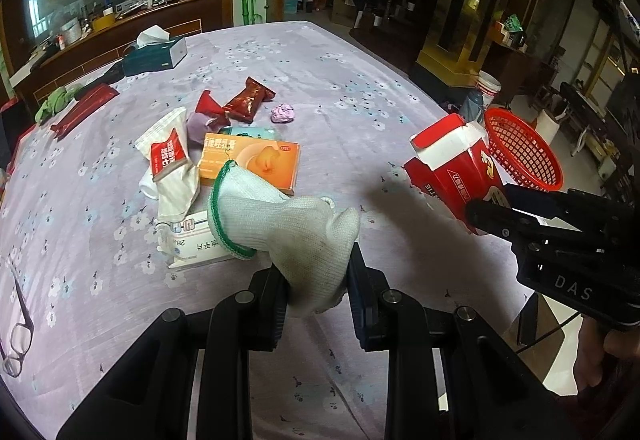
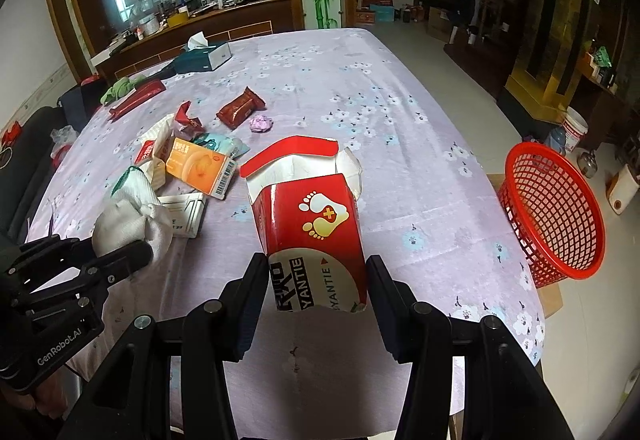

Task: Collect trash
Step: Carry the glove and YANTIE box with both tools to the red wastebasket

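1. The left gripper (image 1: 318, 282) is clamped on a white knit glove (image 1: 288, 224) with a green cuff edge; the glove is crumpled, faintly soiled, and held up above the bench (image 1: 360, 111).
2. The right gripper (image 2: 316, 288) is closed against both sides of a red and white carton (image 2: 312, 215). The carton's top flaps are torn open, its front shows two footprint marks and the letters "YANTIE", and it is lifted off the bench.
3. The rest of the trash lies in a loose heap on the floral lilac cloth, left of the carton: an orange medicine box (image 1: 256, 163), a white sachet (image 1: 168, 147) with a red label, a flat white pill box (image 1: 196, 244) under the glove, two dark red snack wrappers (image 1: 246, 99), and a crumpled lilac paper ball (image 1: 283, 113) a little apart.
4. A red mesh basket (image 2: 556, 207) sits beyond the right edge of the bench, tilted with its mouth toward the bench; nothing is visible inside it.
5. At the far left corner stands a teal tissue box (image 1: 154, 53) with a white tissue sticking out.
6. A pair of glasses (image 1: 18, 336) lies at the near left edge of the bench.
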Motion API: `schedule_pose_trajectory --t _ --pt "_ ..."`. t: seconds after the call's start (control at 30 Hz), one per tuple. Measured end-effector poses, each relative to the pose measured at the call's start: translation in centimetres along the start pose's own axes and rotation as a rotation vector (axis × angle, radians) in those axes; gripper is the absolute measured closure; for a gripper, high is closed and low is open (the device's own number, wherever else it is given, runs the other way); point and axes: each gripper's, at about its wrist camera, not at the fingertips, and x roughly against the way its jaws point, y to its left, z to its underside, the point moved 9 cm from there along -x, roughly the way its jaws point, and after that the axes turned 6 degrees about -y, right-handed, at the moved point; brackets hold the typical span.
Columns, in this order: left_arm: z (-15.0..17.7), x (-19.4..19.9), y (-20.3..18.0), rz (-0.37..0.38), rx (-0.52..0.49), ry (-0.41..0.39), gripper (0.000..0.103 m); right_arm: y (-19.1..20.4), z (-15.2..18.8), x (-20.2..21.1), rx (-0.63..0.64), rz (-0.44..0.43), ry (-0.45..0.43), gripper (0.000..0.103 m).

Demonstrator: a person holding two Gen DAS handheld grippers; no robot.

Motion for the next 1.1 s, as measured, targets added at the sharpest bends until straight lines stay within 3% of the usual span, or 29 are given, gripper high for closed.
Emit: schedule_pose_trajectory --t 1.1 --pt "-0.2 -0.8 -5.3 0.078 -0.088 0.017 0.078 -4.8 1.6 2.5 -0.093 0.076 -0.016 0.049"
